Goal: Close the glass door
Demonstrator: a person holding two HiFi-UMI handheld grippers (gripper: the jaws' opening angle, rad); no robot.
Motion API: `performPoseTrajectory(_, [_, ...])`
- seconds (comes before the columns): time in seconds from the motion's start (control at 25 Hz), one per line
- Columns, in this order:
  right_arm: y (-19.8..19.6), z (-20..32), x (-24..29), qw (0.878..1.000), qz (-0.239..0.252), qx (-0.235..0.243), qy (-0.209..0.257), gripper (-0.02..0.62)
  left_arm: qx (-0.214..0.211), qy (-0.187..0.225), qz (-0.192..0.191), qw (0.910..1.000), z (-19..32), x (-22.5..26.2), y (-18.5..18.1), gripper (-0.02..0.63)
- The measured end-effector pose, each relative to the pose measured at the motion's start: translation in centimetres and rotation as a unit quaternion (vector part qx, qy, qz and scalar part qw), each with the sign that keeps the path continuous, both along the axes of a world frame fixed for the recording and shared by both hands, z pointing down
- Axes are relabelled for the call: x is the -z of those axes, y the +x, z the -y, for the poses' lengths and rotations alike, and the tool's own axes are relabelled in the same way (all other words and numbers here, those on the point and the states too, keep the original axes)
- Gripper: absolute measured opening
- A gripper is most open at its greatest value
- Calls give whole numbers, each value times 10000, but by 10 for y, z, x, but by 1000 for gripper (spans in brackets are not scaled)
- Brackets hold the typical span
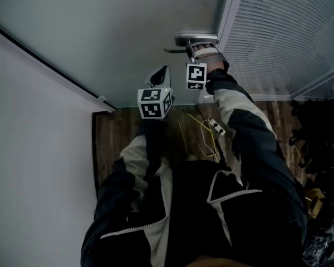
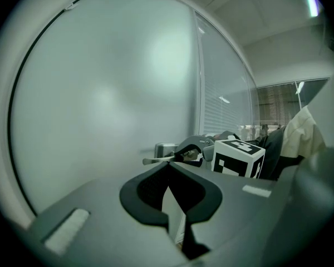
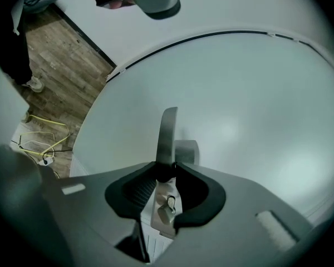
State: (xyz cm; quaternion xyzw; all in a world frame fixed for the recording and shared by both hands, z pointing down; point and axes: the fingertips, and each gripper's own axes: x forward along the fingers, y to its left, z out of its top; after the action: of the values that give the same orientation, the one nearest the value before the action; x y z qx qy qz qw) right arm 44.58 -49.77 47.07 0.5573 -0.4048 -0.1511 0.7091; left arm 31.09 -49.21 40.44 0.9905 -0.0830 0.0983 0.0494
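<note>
The frosted glass door (image 1: 128, 32) fills the upper left of the head view. Its metal lever handle (image 1: 192, 38) sits at the door's right edge. My right gripper (image 1: 197, 50) is shut on that handle. In the right gripper view the lever (image 3: 168, 135) runs up from between the pinching jaws of the right gripper (image 3: 166, 170). My left gripper (image 1: 160, 77) hovers close to the glass, left of and below the handle, touching nothing. In the left gripper view the left gripper (image 2: 168, 166) has its tips together and empty, and the handle (image 2: 158, 160) shows just beyond.
A pane with white blinds (image 1: 289, 32) stands right of the door frame (image 1: 228, 15). The wooden floor (image 1: 117, 143) below carries yellow cables (image 1: 203, 135) and a white power strip (image 1: 217, 127). Dark gear (image 1: 317, 143) is piled at the far right. A white wall (image 1: 33, 149) closes in the left.
</note>
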Motion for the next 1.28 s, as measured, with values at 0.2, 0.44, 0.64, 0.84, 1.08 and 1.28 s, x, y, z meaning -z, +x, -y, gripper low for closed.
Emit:
performPoseTrajectory(0.2, [22,8,2,10000,-40,-50,-42,112,10,119,97,9999,2,3,9,3])
performPoseTrajectory(0.44, [35,22,-1,9999,-107,-80,-72,112,64,124,66,9999,17,3,13,3])
performPoseTrajectory(0.64, [42,28,-1,9999,-137,-47,-93,117,90,98,85,9999,23,2,19,3])
performPoseTrajectory(0.84, [40,30,1,9999,-116,-27,-61,118,38,110,84,9999,23,4,24,3])
performPoseTrajectory(1.08, [40,27,3,9958,655,-354,527,160,-21,78,56,10000,23,6,27,3])
performPoseTrajectory(1.28, [9,-6,38,9469,2228,-668,2220,115,-199,-15,-101,9997,21,12,21,3])
